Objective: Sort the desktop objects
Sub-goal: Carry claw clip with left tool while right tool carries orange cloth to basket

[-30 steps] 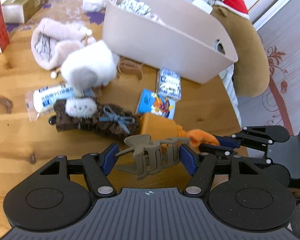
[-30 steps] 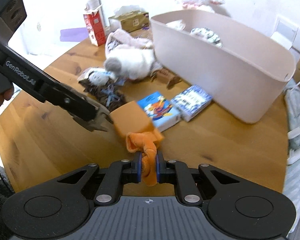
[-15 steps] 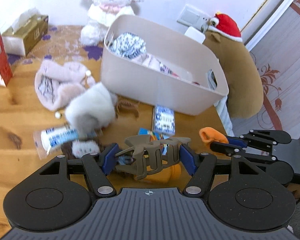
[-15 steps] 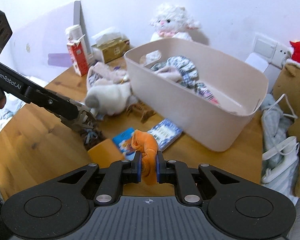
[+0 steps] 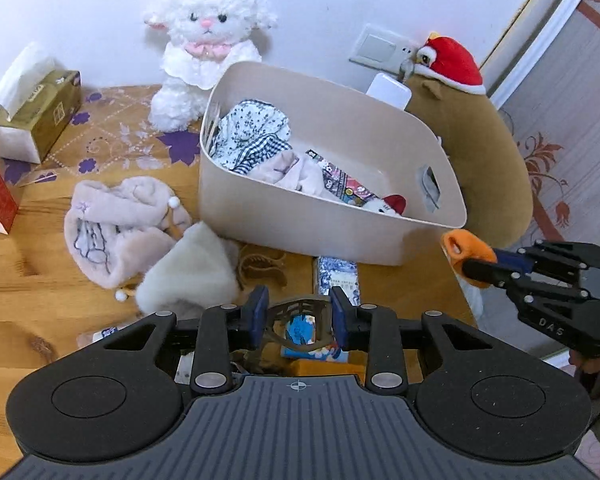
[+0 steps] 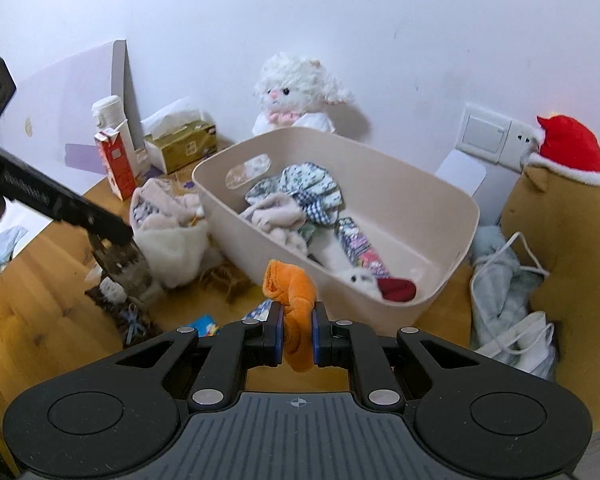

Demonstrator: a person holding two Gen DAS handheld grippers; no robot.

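1. Step in hand, as judged: carry to the bin. Both grippers are loaded and held in the air short of the beige bin [image 5: 300, 220].
2. Right gripper [image 6: 296, 338]: jaws closed tight on an orange cloth [image 6: 294, 300], which is pinched in its lower half and bulges above the pads. It is held near the bin's near wall, outside the rim.
3. Left gripper [image 5: 298, 318]: jaws part-closed on a brown claw hair clip [image 5: 296, 312], gripped across its sides, above the clutter on the wooden table [image 5: 28, 280].
4. Next move, as judged: each load is to be raised over the rim before the jaws are let go; the rim must be cleared.
5. Bin contents: patterned blue-and-white fabric [image 6: 304, 184], a pale pink cloth [image 6: 276, 216], a printed packet [image 6: 358, 248], a small white-and-red plush [image 6: 380, 282]. The far end is largely bare.
6. Left on the table: fluffy pink and white items [image 5: 140, 240], another claw clip [image 5: 260, 264], a blue-patterned packet [image 5: 338, 276].
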